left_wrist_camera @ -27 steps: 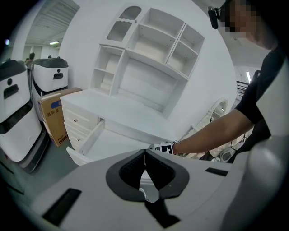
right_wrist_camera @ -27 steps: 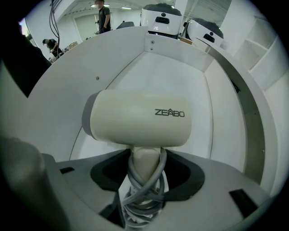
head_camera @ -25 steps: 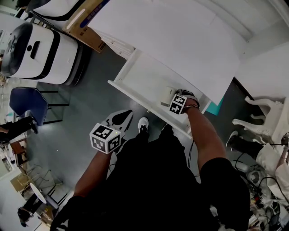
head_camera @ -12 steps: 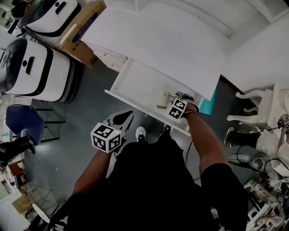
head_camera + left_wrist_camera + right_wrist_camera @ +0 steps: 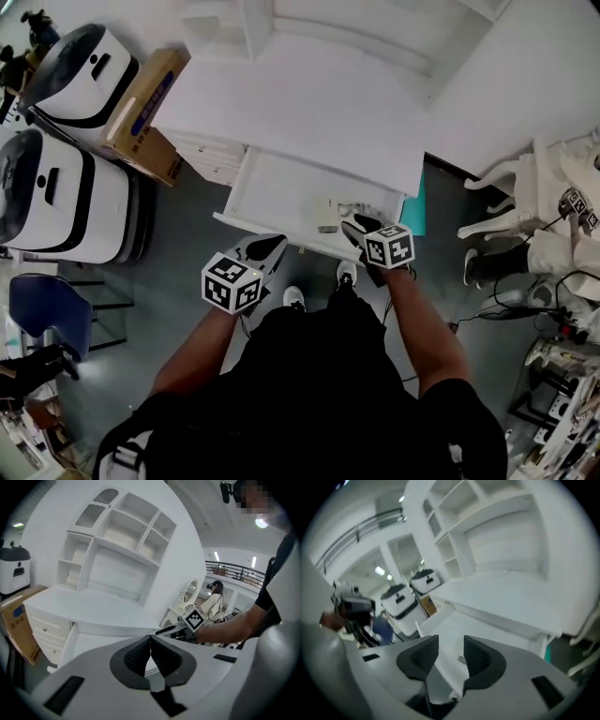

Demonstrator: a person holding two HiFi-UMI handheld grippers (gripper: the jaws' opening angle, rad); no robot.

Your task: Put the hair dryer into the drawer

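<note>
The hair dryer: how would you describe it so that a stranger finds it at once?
Find the big white desk in the upper middle of the head view; under its top, one drawer stands pulled out toward the person. The hair dryer lies inside, near the front right corner: a small cream object, darker than the white drawer floor.

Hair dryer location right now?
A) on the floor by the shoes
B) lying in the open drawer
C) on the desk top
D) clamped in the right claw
B: the hair dryer lies on the bottom of the open drawer, near its front right corner. The right claw is up clear of it, jaws closing with nothing held between them.
</note>
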